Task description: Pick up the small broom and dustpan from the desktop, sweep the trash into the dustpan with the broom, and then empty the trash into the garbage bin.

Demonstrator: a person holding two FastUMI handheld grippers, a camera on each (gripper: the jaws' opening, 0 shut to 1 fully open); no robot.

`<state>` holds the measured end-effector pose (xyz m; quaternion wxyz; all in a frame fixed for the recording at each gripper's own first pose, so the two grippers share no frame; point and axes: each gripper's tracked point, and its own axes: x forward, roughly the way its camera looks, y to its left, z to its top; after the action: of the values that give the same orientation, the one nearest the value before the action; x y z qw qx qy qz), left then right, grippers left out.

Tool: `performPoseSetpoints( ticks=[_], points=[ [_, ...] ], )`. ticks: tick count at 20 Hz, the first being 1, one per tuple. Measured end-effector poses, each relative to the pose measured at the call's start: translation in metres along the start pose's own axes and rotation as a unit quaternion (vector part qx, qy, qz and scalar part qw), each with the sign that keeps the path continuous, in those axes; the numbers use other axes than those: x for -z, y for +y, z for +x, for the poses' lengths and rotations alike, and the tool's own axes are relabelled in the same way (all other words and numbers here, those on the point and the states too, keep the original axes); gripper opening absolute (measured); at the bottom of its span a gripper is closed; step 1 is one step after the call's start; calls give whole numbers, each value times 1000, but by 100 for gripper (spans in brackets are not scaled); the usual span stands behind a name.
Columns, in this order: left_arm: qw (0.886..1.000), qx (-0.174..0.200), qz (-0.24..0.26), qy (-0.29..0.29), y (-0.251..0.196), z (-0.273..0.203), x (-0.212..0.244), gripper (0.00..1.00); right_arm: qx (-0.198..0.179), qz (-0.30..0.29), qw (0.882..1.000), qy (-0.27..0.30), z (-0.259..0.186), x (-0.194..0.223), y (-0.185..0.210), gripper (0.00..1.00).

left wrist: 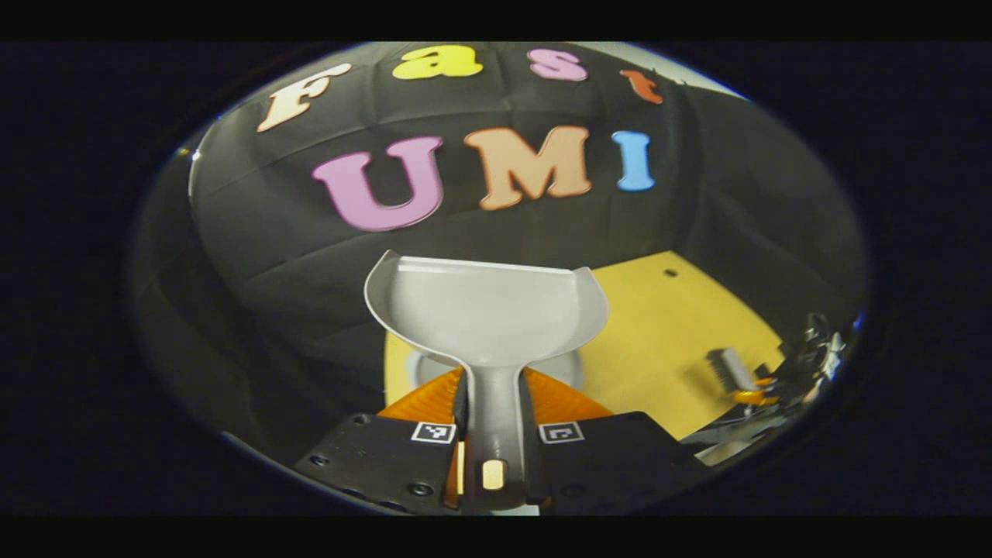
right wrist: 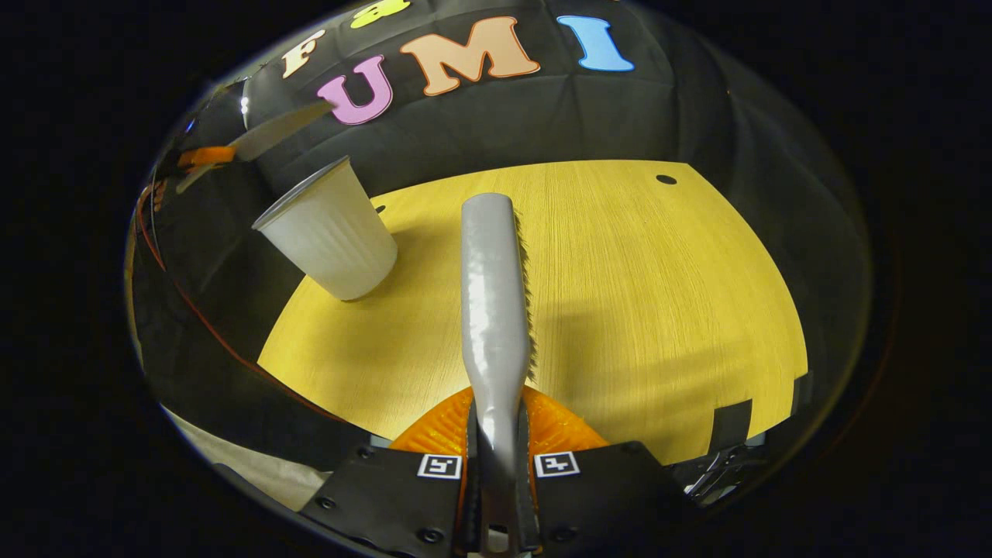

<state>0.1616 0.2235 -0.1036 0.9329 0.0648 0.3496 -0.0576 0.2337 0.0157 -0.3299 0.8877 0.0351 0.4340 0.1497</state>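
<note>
My left gripper (left wrist: 493, 403) pinches the dustpan (left wrist: 487, 314) handle, pan raised over the bin (right wrist: 329, 230) at the desk's (right wrist: 651, 294) left edge. My right gripper (right wrist: 496, 434) pinches the broom (right wrist: 493, 287) above the desk.

Dim booth, lit from above. Soft shadows across the yellow wood-grain tabletop (right wrist: 620, 310). Mild glare along the glossy grey plastic broom back (right wrist: 488, 294). Strong fisheye bending and blur at edges.

Open desktop (right wrist: 620, 310) ahead; one white cup (right wrist: 329, 232) (left rear corner) obstructs.
</note>
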Motion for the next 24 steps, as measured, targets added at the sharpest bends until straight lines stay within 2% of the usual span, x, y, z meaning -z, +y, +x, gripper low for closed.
performPoseSetpoints(
  ticks=[2, 5, 7, 8, 13, 16, 19, 21, 24],
  points=[
    [999, 38, -5, -24, -47, 10, -18, 25, 0, 6, 1000, -4, -1, 0, -1, 20],
    [996, 79, -22, -37, -111, 30, -16, 25, 10, 13, 1000, -12, -2, -3, -3, 20],
    [993, 109, -42, -21, -157, 45, 5, 24, 11, 24, 1000, -11, -3, -2, -13, 19],
    [993, 111, -48, -10, -176, 53, 26, 25, 11, 31, 999, -8, -5, -1, -22, 20],
    [995, 51, -79, 40, -208, 87, 126, 25, 25, 61, 997, 27, 12, 10, -56, 19],
    [990, 24, -118, 76, -217, 95, 191, 25, 27, 75, 996, 42, 33, 13, -57, 20],
    [978, 14, -160, 130, -231, 107, 253, 25, 22, 75, 995, 65, 59, 24, -59, 19],
    [974, -4, -178, 137, -224, 109, 272, 25, 24, 73, 994, 78, 77, 29, -54, 20],
    [973, -36, -172, 148, -221, 97, 279, 27, 25, 73, 992, 100, 97, 36, -48, 19]
  ],
)
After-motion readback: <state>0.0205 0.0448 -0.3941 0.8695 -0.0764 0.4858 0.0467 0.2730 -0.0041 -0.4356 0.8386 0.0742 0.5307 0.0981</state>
